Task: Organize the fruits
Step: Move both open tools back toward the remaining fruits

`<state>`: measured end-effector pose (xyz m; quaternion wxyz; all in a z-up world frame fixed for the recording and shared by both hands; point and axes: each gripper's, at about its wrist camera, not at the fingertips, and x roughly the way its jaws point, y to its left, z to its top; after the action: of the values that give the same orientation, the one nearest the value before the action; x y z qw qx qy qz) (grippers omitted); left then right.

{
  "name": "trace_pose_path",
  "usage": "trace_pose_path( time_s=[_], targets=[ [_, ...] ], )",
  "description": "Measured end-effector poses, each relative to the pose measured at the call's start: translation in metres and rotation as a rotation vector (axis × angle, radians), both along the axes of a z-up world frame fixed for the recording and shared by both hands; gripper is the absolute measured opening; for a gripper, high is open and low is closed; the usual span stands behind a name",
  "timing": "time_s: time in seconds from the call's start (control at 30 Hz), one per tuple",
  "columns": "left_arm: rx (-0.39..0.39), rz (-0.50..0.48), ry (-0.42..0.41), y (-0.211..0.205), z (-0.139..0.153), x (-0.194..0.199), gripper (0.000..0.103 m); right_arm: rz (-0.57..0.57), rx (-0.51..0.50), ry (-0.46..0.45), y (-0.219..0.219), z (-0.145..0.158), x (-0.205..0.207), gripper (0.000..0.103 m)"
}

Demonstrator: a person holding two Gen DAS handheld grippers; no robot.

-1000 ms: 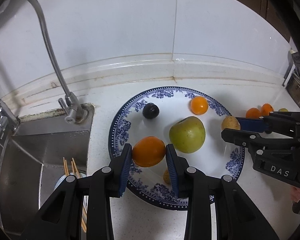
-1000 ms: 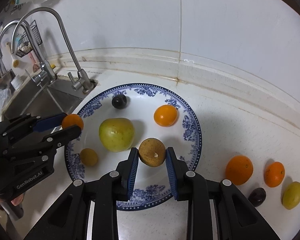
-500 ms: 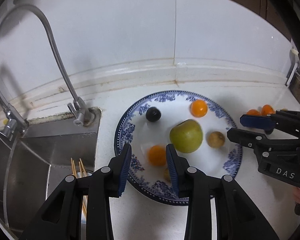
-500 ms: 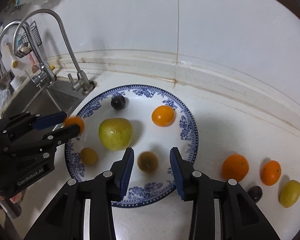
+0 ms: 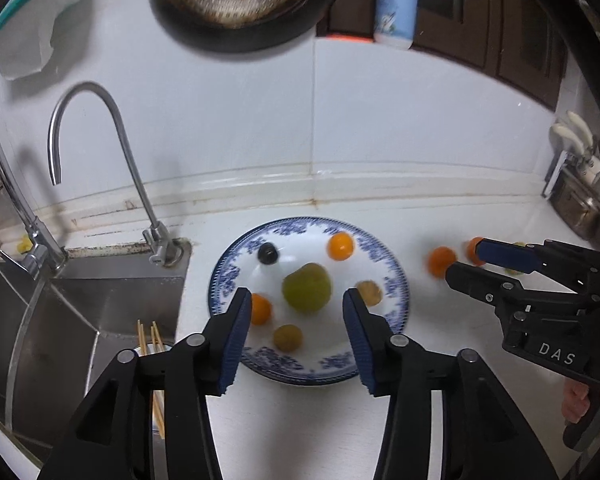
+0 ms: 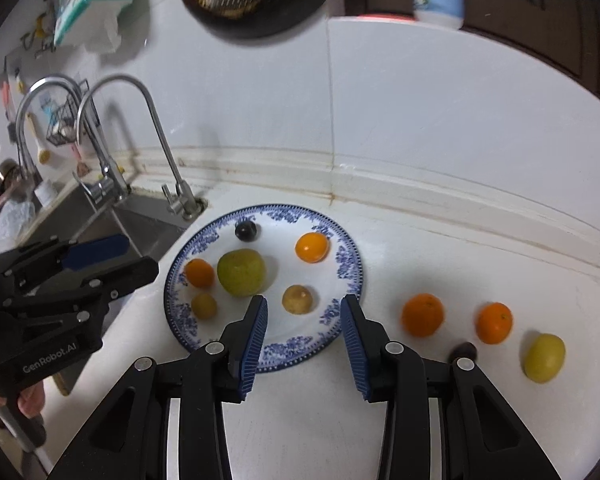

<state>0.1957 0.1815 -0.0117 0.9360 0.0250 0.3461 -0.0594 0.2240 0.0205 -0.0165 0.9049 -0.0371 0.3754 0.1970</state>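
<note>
Six fruits lay on the blue-patterned white plate (image 6: 350,276); four, perhaps, waited right of it; both grippers (image 6: 304,334) (image 5: 296,336) were opening, empty.

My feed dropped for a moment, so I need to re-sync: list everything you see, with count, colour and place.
Blue-patterned white ceramic plate: one, on the white counter.
Fruits on plate: six; large green fruit, two oranges, dark plum, two small brownish-yellow fruits.
Fruits on counter, right of plate: four; two oranges, dark plum, yellow-green fruit.
Curved steel faucets: two, by the steel sink.
Black pan: one, on wall.
White bottle: one, above the backsplash.
Left gripper: black, blue pads, opening, empty.
Right gripper: same, opening, empty.
</note>
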Motion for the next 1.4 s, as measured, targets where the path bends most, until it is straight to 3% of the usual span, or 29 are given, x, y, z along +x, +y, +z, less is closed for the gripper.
trace_pose_path(
  time_s=[0.2, 0.7, 0.8, 1.07, 1.4],
  targets=[
    [-0.034, -0.035, -0.049, -0.022, 0.017, -0.018, 0.059, -0.053, 0.014, -0.055, -0.024, 0.016, -0.021, 0.050],
    [-0.070, -0.176, -0.104, -0.085, 0.039, -0.034, 0.069, -0.222, 0.024, -0.145, -0.091, 0.042, -0.063, 0.060],
    [-0.066, -0.197, -0.103, -0.098, 0.038, -0.033, 0.070, -0.251, 0.024, -0.156, -0.102, 0.044, -0.068, 0.065],
    [-0.056, -0.208, -0.091, -0.131, 0.029, -0.025, 0.073, -0.321, 0.014, -0.144, -0.139, 0.034, -0.066, 0.065],
    [-0.072, -0.195, -0.026, -0.171, 0.000, 0.000, 0.073, -0.304, -0.009, -0.085, -0.177, 0.010, -0.044, 0.065]
  ],
)
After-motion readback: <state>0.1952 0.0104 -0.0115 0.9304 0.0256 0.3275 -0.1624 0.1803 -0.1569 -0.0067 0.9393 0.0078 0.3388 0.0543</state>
